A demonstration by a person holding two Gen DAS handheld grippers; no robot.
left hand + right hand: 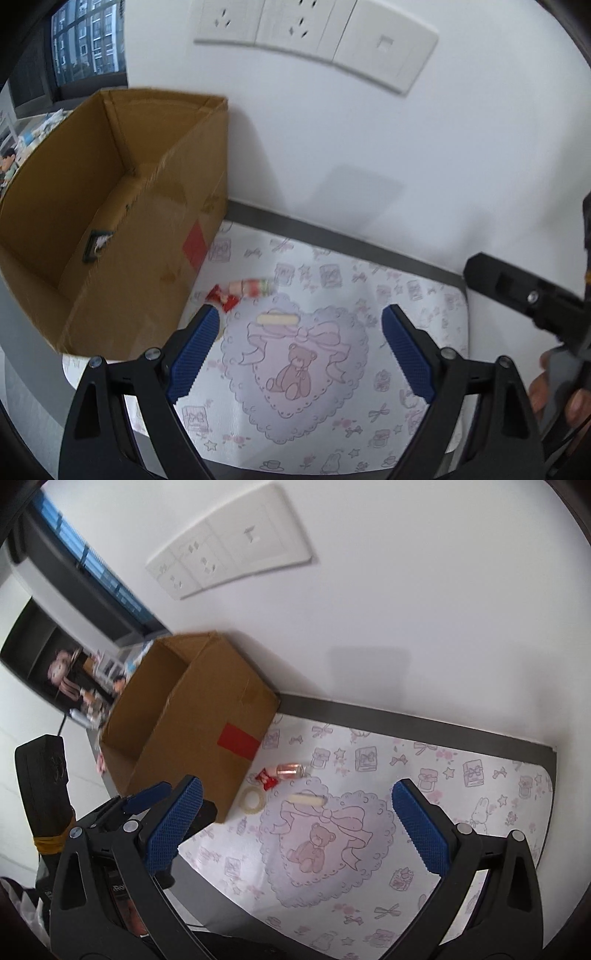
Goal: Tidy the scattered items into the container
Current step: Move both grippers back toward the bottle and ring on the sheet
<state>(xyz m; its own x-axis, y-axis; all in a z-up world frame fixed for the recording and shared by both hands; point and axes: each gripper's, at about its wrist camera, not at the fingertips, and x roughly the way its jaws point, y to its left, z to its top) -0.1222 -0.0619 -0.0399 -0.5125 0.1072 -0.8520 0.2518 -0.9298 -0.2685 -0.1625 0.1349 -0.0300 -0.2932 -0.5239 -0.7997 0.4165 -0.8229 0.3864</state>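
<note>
Blue-padded fingers of the left gripper (299, 336) fill the bottom of the left wrist view, spread wide with nothing between them, hovering above a mat (424, 295) printed with a bear and bow inside a heart. At the right edge of that frame a hand (554, 387) grips the black body of the other tool.

Likewise the right gripper (299, 812) stands wide and empty at the bottom of its own view, over the same mat; the left tool's blue tips show at lower left.

Beyond the fingers, near frame centre, a pale stick (308, 799) lies on the heart's upper edge. Just left of it a tape roll (253, 799) lies flat, close to the box's near corner. A little farther up sit a red wrapper (266, 779) and a small clear bottle (290, 770), touching or nearly so.

An open cardboard box (207, 738) with a red patch on its side stands in the left half of both frames, against the wall. Inside it, low on the floor, lies a small dark item (96, 245), too blurred to identify.

White sockets (314, 33) sit on the wall at the top.
</note>
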